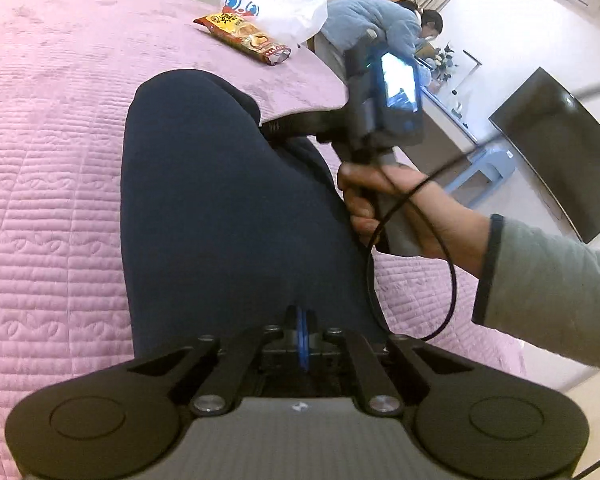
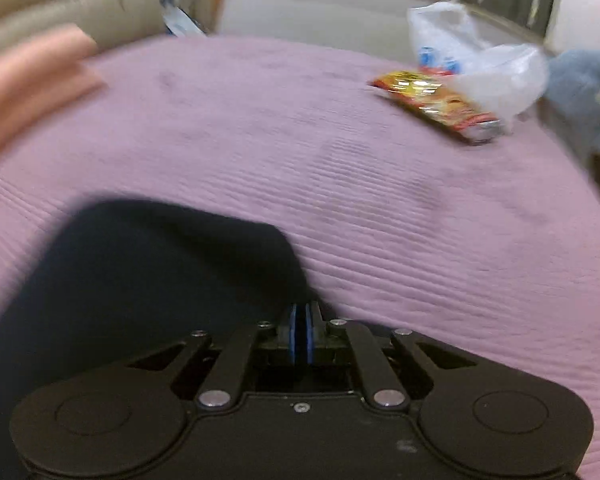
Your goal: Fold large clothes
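A: One dark navy cloth garment (image 1: 220, 208) is lying folded on the pink quilted bedspread (image 1: 48, 184). Where is it sitting against the fingers?

B: The left gripper (image 1: 302, 334) is closing its blue pads fully on the garment's near edge; the cloth is spreading away in front of the fingertips. The right gripper (image 2: 301, 334) is also standing fully shut, pads together, at the garment's right-hand edge, the dark cloth (image 2: 148, 280) lying to its left. Whether it is pinching any fabric, I cannot tell; that view is blurring.

A: Other entries?

B: A hand (image 1: 384, 208) in a grey sleeve is gripping the right gripper's handle, seen from the left wrist. A white plastic bag (image 1: 276, 4) and a red and yellow snack packet (image 1: 244, 36) are resting near the bed's far edge, well apart from the garment. A pink folded cloth (image 2: 28, 84) is lying at the far left.
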{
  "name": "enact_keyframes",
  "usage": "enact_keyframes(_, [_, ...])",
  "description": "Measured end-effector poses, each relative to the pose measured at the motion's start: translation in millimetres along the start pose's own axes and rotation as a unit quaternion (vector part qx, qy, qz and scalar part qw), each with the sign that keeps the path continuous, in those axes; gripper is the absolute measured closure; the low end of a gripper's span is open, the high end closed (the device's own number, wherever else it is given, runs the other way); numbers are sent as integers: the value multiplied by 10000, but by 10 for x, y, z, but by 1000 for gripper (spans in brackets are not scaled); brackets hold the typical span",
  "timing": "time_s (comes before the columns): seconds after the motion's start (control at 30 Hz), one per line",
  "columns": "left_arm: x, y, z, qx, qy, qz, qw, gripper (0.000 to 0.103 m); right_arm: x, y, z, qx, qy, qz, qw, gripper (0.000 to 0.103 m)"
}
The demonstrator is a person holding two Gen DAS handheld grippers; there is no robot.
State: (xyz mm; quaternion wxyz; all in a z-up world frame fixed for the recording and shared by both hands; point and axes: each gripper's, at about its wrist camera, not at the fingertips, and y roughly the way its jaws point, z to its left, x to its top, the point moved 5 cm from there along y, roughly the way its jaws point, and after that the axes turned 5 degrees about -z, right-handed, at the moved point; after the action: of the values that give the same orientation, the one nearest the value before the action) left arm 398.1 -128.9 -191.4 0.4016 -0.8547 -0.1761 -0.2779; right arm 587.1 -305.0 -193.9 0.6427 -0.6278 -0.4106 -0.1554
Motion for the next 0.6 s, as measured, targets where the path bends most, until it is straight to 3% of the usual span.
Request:
enact_keyframes(0.2, [19, -96, -86, 67, 199, 222, 9995, 100, -8, -219, -105, -241, 50, 27, 9997, 103])
enact_keyframes(0.33, [248, -303, -140, 89, 358, -158, 9992, 97, -101, -919, -67, 535, 892, -108, 9945, 99])
enact_keyframes(0.43, [280, -268, 39, 219, 14, -260, 9994, 98, -339, -1209, 127, 913, 895, 135, 9917, 99])
enact_keyframes(0.53, [152, -166, 260, 67, -556, -278, 9980, 100, -735, -1203, 312, 536, 356, 704, 9954, 102])
enact_keyframes(0.6, [113, -191, 334, -80, -942, -318, 9950, 100, -903, -1283, 312, 517, 404, 798, 9946, 102])
